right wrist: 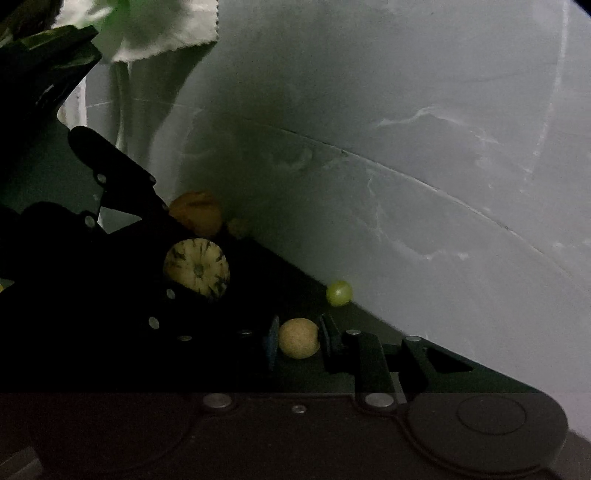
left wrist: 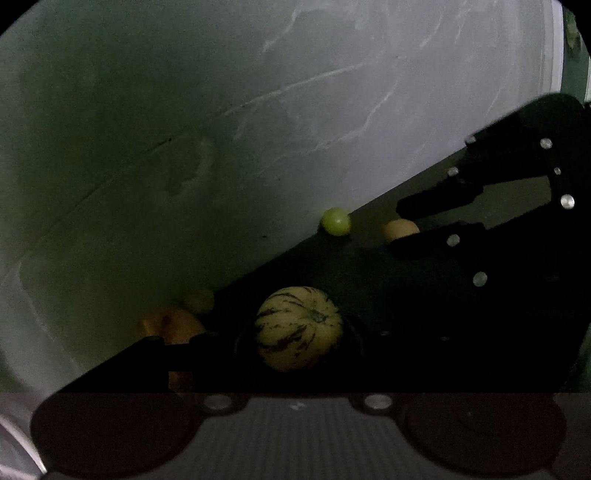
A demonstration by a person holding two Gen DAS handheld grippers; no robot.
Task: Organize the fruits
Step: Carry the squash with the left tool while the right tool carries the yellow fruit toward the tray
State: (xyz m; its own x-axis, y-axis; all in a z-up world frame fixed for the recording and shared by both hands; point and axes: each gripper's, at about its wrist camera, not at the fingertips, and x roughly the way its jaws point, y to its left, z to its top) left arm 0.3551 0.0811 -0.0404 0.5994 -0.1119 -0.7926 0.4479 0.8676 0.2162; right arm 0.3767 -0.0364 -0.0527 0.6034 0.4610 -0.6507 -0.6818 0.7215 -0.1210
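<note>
The right gripper (right wrist: 298, 341) has its jaws spread to either side of a small round tan fruit (right wrist: 298, 338), one pad to its left and one to its right; both pads sit just beside its skin, and in the dim light I cannot tell whether they touch it. The same tan fruit (left wrist: 400, 229) shows in the left wrist view, half hidden between the two dark fingers of the right gripper (left wrist: 406, 225) at the right of the scene. Just beyond it, farther and slightly right in the right wrist view, a small green grape-like fruit (right wrist: 338, 292) lies against the foot of the pale marbled wall (right wrist: 406, 166). The left gripper (right wrist: 122, 280) is a dark mass at the left of the right wrist view; its jaws are lost in shadow, so I cannot tell whether they are spread or pressed together. In its own view, one dark finger (left wrist: 155, 354) reaches forward at the lower left. A striped yellow melon (left wrist: 298, 328) sits on the dark tabletop (left wrist: 388, 314) straight ahead of the left gripper, apart from that finger. To the melon's left, an orange fruit (left wrist: 173, 328) lies by the wall, partly behind the finger, with a smaller dim yellowish fruit (left wrist: 199, 300) just beyond it. A white cloth (right wrist: 147, 29) hangs at the top left of the right wrist view.
</note>
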